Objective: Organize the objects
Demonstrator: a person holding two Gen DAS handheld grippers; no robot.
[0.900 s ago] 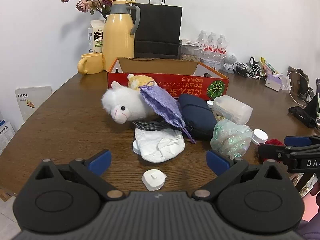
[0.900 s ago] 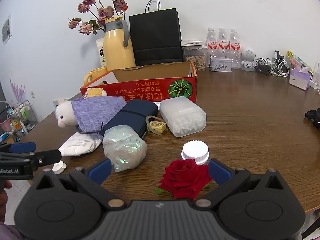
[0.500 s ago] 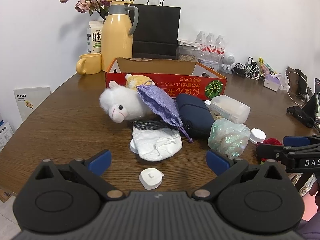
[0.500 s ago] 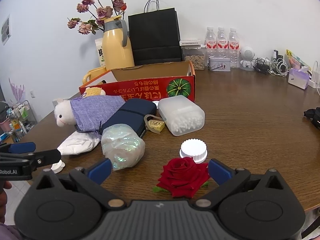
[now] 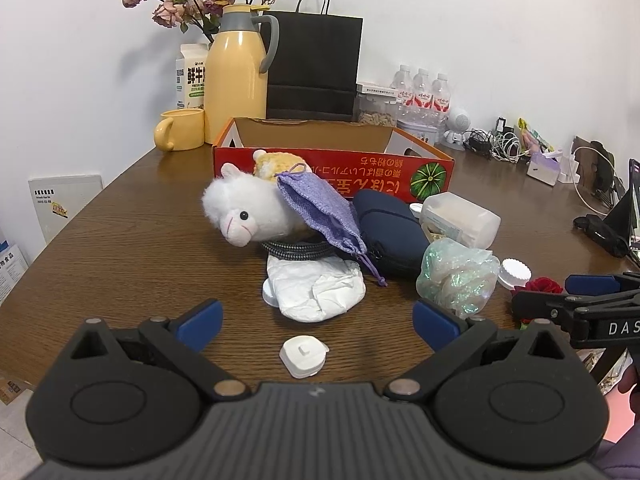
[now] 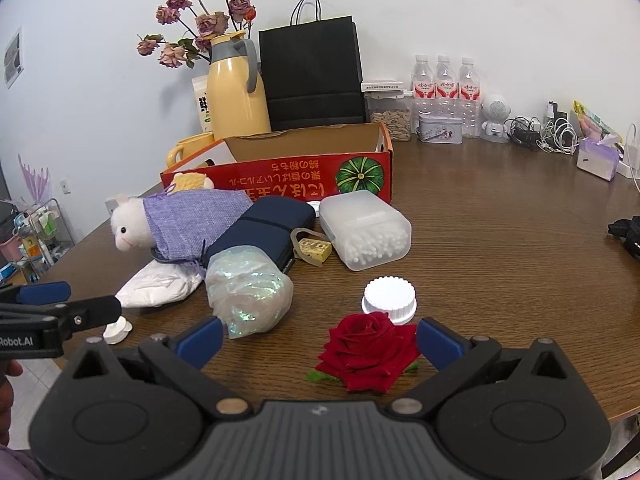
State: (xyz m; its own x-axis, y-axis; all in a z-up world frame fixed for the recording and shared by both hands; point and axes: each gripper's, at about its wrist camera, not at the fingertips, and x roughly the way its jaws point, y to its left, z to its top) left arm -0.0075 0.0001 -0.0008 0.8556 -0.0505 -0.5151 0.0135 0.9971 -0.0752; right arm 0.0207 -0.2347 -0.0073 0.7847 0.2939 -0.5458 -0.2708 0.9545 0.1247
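On the brown table a white plush alpaca (image 5: 248,212) lies under a purple knit pouch (image 5: 320,208), next to a navy case (image 5: 388,232), a white crumpled packet (image 5: 316,288) and an iridescent bag (image 5: 456,272). A small white cap (image 5: 303,357) lies between the wide-apart fingers of my left gripper (image 5: 316,320), which is open and holds nothing. My right gripper (image 6: 320,338) is open too, and a red rose (image 6: 370,350) lies on the table between its fingers, untouched. Behind the rose stands a white ribbed lid (image 6: 389,294). An open red cardboard box (image 6: 280,172) sits behind the pile.
A clear box of cotton swabs (image 6: 366,230) and a small yellow tag (image 6: 314,247) lie right of the navy case. At the back stand a yellow thermos (image 5: 236,80), yellow mug (image 5: 180,136), black paper bag (image 5: 316,68), water bottles (image 6: 446,96) and cables (image 6: 540,136).
Both views have shifted slightly; the left gripper has drifted a little left and back, so the pile sits further right. Nothing on the table has moved and both grippers stay open.
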